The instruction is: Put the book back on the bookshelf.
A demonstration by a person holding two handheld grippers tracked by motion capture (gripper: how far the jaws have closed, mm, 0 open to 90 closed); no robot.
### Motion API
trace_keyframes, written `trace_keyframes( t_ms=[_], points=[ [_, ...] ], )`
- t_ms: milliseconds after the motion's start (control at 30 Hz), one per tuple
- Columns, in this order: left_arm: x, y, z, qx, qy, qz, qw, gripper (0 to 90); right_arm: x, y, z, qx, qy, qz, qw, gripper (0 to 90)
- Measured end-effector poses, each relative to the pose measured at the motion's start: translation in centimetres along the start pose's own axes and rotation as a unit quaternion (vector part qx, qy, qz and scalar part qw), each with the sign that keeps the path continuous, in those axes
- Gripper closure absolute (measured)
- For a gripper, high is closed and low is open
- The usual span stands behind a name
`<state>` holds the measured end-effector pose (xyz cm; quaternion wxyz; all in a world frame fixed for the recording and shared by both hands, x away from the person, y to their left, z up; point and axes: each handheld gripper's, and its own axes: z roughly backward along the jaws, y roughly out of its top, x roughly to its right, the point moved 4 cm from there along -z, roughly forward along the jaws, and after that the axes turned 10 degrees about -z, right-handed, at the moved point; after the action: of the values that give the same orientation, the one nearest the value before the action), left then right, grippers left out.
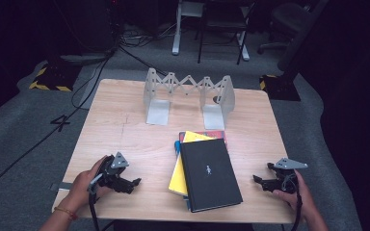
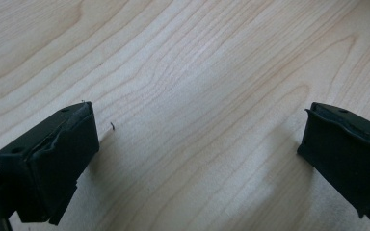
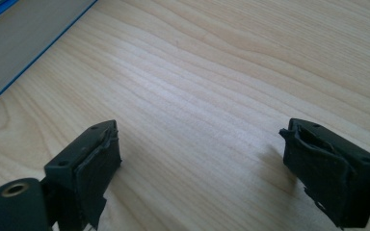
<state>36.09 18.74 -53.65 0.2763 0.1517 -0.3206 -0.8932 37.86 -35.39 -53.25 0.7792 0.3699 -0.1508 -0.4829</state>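
Both grippers sit spread wide and empty on the table point(image 1: 125, 125), left gripper point(image 1: 134, 183) and right gripper point(image 1: 257, 179) flanking the black book point(image 1: 209, 174), which tops a loose stack in front of the folding rack point(image 1: 189, 91). I'd guess grabbing that cover alone slides the yellow book point(image 1: 177, 175) underneath off the near edge.

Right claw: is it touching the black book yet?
Apart. The high view shows bare table between the right claw and the black book.
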Motion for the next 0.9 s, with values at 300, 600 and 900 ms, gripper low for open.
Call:
trace_keyframes(
  t_ms=[300,600,900],
  points=[
    [-0.1,0.0,0.0,0.000,0.006,0.002,1.0000,0.4,0.0,0.4,-0.4,0.000,-0.007,-0.003,1.0000,12.5],
    [0.8,-0.1,0.3,-0.004,0.024,0.021,0.9995,0.4,-2.1,0.3,0.8,-0.025,0.027,0.039,0.9986,19.6],
    [1.6,0.2,0.1,-0.001,0.001,-0.006,1.0000,0.4,-6.8,-0.3,5.0,0.016,0.098,0.092,0.9907,21.1]
  ],
)
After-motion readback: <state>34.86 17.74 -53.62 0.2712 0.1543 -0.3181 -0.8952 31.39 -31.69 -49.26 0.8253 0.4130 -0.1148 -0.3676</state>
